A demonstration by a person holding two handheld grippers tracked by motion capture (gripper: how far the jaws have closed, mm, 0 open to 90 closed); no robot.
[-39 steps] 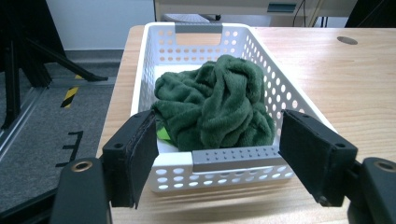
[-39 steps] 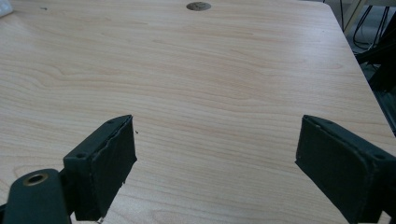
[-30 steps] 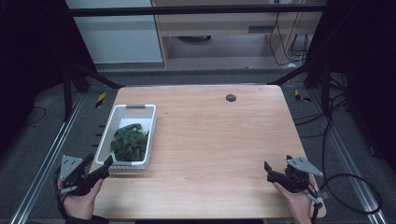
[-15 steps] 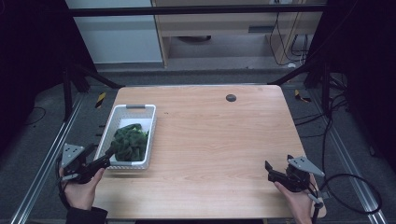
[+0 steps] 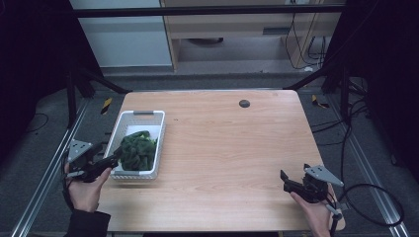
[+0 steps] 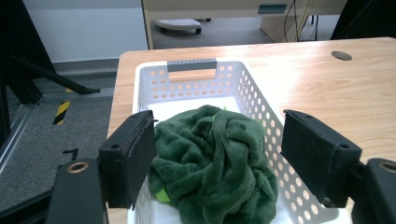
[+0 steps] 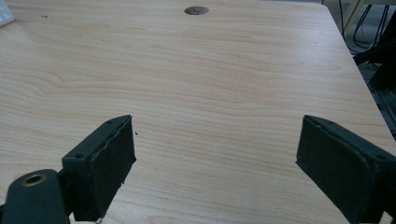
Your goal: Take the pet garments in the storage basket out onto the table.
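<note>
Your left tongs (image 5: 114, 157) sit at the near left edge of the table (image 5: 227, 148), held in your left hand (image 5: 85, 190), with the tips just at the near left corner of the white basket (image 5: 148, 118). Their jaws stand wide apart and grip nothing; in the left gripper view they frame the green cloth (image 6: 215, 163) without touching it. That cloth (image 5: 137, 150) lies bunched in the near half of the basket, which rests on the left part of the table with its grey handle at the far end. Farther right, a dark round hole (image 5: 244, 103) marks the far middle of the table. Your right tongs (image 5: 285, 180) hover over the near right corner, jaws wide open and empty above bare wood
</note>
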